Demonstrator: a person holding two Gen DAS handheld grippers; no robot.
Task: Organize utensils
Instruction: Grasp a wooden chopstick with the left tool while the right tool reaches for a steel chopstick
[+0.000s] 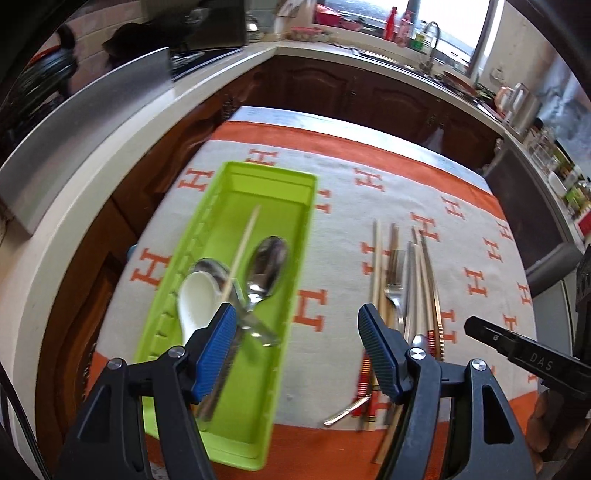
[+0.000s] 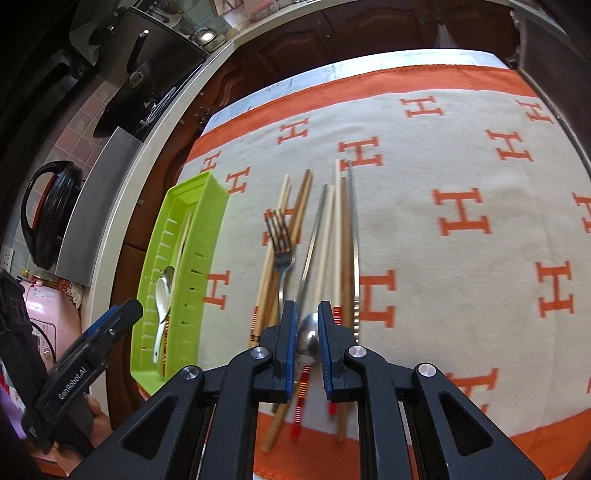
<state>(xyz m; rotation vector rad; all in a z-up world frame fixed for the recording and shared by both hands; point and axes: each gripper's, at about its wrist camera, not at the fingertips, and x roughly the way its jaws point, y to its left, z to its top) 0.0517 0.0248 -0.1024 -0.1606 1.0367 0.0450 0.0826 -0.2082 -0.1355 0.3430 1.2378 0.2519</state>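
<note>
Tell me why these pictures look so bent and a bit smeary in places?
Both views come through fisheye lenses, so straight edges bow: in the left wrist view the counter edge curves. There the window is blown out white and the green tray is slightly smeared. In the right wrist view the chopsticks blur near the bottom.

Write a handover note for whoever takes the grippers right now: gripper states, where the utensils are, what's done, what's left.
Left gripper: open, empty, over the green plastic tray.
Right gripper: shut on a shiny metal spoon, above the loose pile.
Done: in the tray lie two metal spoons, a white spoon and a chopstick.
Left: the held spoon, the steel fork and the chopsticks on the orange-and-white cloth.
</note>
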